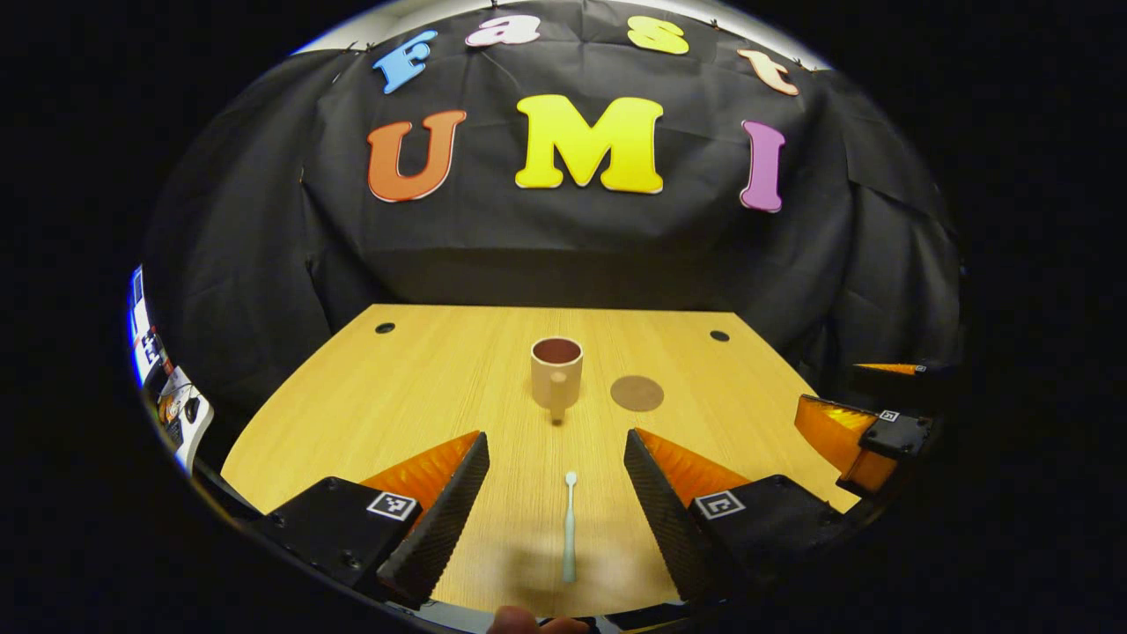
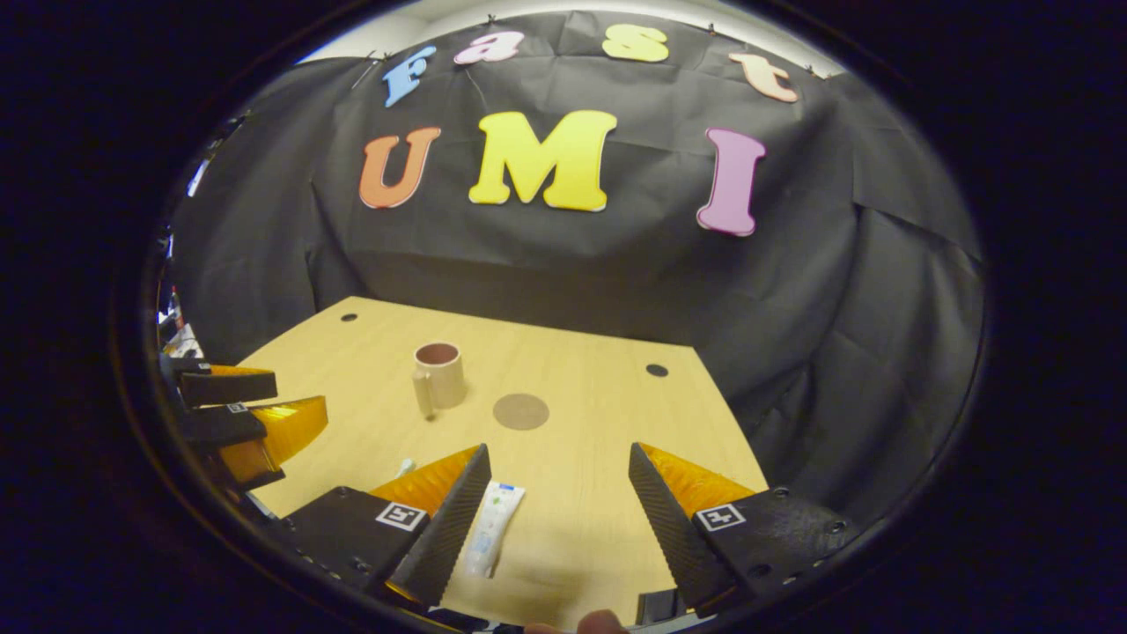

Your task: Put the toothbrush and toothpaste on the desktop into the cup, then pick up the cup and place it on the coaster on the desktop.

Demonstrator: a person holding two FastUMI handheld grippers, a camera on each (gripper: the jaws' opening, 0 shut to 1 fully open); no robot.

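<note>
While both claws hang above the near edge of the desktop [image 1: 370, 396], neither has hold of anything. Seen in the left gripper view, the left gripper [image 1: 556, 453] stands wide open, and the toothbrush [image 1: 570, 528] lies flat on the wood between its fingers, touching neither, its head pointing to the far side. Seen in the right gripper view, the right gripper [image 2: 559, 462] is equally wide open; the toothpaste [image 2: 493, 527] lies flat just beside its left finger, partly hidden by it. Farther off, toward the middle of the desktop, the cup [image 1: 556, 367] stands upright with its handle turned to the near side. Just to the right of the cup, apart from it, lies the round dark coaster [image 1: 637, 393], with nothing on it.
</note>
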